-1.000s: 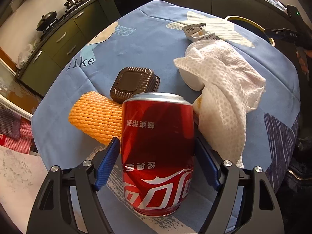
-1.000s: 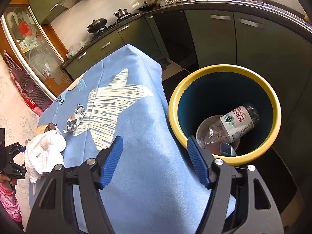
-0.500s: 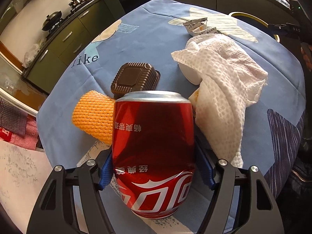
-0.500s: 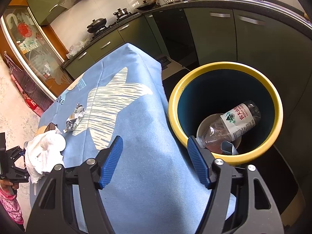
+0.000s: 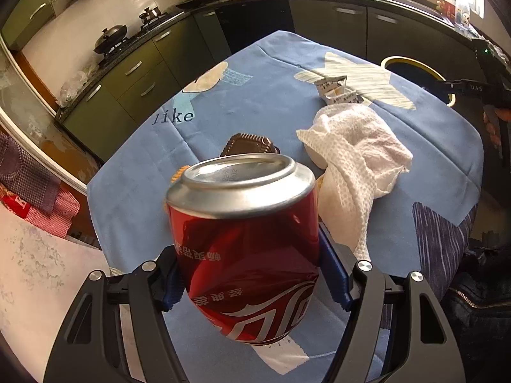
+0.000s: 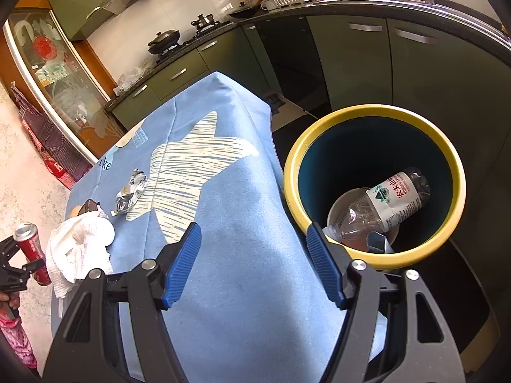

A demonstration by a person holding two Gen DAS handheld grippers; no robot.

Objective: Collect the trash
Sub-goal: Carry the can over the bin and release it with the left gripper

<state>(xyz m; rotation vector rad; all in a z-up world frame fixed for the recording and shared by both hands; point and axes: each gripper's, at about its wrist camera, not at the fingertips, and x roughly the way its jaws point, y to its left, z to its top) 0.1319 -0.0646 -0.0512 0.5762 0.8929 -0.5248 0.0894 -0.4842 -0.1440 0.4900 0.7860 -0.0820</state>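
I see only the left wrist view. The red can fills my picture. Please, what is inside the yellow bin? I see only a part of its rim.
Observer: In the right wrist view the yellow bin holds a clear plastic bottle lying on a pale dish.
Operator: Is the right gripper busy?
Observer: No, the right gripper is open and holds nothing; it hangs over the blue tablecloth beside the bin.
Operator: Is my can off the table?
Observer: Yes. From the right wrist view the red can is in the air in the left gripper, beside the white towel.
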